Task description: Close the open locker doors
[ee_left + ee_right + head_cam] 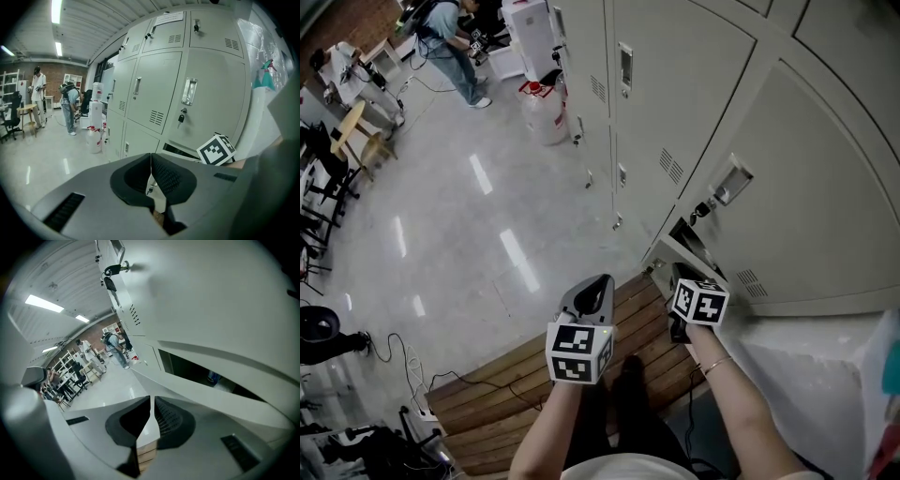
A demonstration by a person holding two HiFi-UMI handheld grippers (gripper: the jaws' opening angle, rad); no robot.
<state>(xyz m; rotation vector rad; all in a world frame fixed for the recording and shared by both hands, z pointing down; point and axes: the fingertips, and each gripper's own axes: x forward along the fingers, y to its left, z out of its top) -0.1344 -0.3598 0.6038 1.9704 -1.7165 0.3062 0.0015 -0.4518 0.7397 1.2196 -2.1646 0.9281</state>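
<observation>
Well, the bank of grey lockers (825, 187) fills the right and upper right of the head view, its doors flat and flush except for one low down. The glossy pale floor (469, 244) spreads across the left half, streaked with light reflections, and at the far upper left a person (455, 42) stands bent over among chairs and shelving. Below centre lies the slatted wooden bench (516, 375), running from the lower left up toward the lockers.

The open locker door (667, 251) sits just right of centre, at the bottom row – it stands ajar, with a dark slot showing between its edge and the frame. In the right gripper view that same door (211, 397) slants across the middle as a pale panel, with the dark locker interior above it and something small and blue inside.

My right gripper (680, 277) hangs just beside that door's edge, pointing down at it; its own view (151, 404) shows the jaws a thin slit apart, nothing between them. My left gripper (592, 295) is over the bench at centre, apart from the door, and its view (151, 161) shows the jaws together and empty.

A white canister (542, 112) stands against the lockers near the top – and a key (701, 208) hangs in the lock above the ajar door.
</observation>
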